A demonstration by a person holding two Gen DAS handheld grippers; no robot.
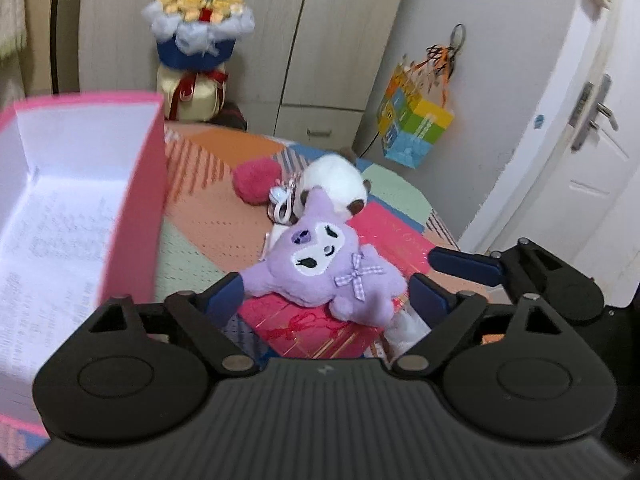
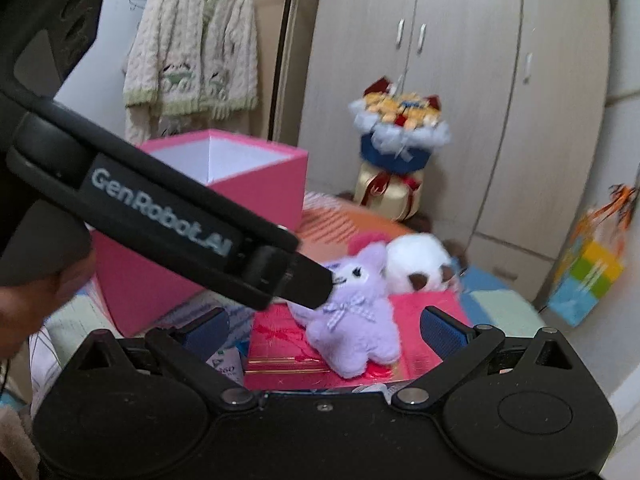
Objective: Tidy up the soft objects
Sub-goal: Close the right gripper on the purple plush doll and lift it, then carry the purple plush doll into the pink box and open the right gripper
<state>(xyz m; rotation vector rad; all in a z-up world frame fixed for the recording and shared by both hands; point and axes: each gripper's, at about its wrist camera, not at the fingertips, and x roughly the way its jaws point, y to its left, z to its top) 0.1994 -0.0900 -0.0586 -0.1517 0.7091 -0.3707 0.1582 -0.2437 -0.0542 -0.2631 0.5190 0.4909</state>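
Patchwork bedding [image 1: 208,216] in orange, green and red covered the surface on which a purple plush [image 1: 320,268] lay on its back across a flat red gift box [image 1: 312,328], gingham bow at its neck. It sat right between the two blue pads of the left tongs [image 1: 324,292]; the jaws stood apart, the pads at the toy's flanks, and whether they touched the fur could not be told. Just beyond the tongs' tips lay a white plush [image 1: 336,184] with brown patches, a keyring clip at its side, and a dark pink pom-pom [image 1: 256,180] next to that. To the left of the left tongs stood an open pink box [image 1: 136,184] with a white inside. The right tongs [image 2: 324,332] hung just short of the purple plush, jaws wide apart with nothing clamped, while the left tool's arm crossed in front of them. Farther off, a bouquet [image 1: 198,24] stood before pale wardrobe doors [image 1: 340,40], and a coloured gift bag [image 1: 416,128] hung to the right.
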